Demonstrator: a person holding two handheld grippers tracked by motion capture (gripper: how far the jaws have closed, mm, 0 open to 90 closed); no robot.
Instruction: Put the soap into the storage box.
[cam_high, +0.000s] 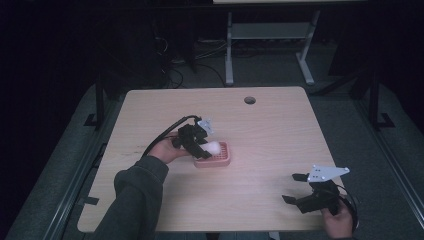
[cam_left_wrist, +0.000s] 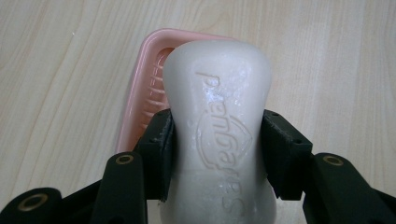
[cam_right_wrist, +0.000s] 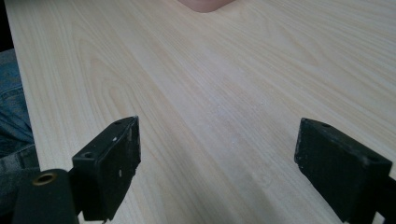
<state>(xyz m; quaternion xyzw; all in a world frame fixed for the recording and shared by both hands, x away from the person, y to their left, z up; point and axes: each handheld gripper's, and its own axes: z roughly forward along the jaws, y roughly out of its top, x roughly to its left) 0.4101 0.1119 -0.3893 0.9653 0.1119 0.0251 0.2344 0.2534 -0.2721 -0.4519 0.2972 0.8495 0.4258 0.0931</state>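
Left hand-held gripper (cam_left_wrist: 217, 144) clamps white soap bar (cam_left_wrist: 219, 116) above pink soap dish (cam_left_wrist: 140, 93).

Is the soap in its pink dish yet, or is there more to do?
Picked up already: the left gripper is shut on the white bar of soap, squeezing its narrow middle. In hand: the soap is over the pink ribbed plastic soap dish; whether it touches the dish is unclear. Left: letting go. The right gripper waits open over the pale wooden table.

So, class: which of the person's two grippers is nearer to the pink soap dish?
Left. The left gripper holds the white soap bar right over the pink soap dish; the right gripper sits open, far off by the table's near right edge.
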